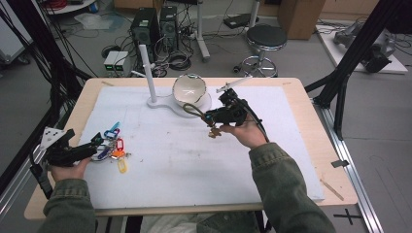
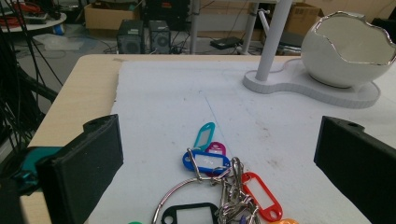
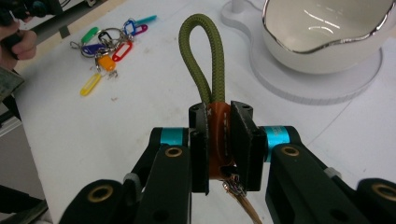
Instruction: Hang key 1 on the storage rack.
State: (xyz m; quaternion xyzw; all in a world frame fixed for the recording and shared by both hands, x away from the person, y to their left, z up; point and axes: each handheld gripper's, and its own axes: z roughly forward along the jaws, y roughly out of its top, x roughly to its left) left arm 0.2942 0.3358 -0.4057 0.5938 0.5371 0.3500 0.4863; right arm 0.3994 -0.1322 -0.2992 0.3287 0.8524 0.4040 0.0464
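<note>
My right gripper [image 3: 219, 140] is shut on an orange-brown fob [image 3: 217, 122] from which an olive green cord loop [image 3: 201, 51] sticks forward. In the high view this gripper [image 1: 210, 117] hangs above the mat, just in front of the white bowl [image 1: 189, 90], with the loop [image 1: 192, 110] pointing toward the bowl's base. A bunch of coloured key tags on a metal ring [image 1: 112, 146] lies at the mat's left. My left gripper [image 1: 94, 145] rests low beside it, open, and the bunch [image 2: 224, 186] lies between its wide jaws [image 2: 219, 158] without being touched.
The bowl [image 3: 327, 28] has a jagged silver rim and sits on a white base [image 1: 165, 103] with an upright post [image 1: 147, 73]. A white mat [image 1: 194, 160] covers most of the wooden table [image 1: 320, 145]. A stool and computers stand on the floor beyond.
</note>
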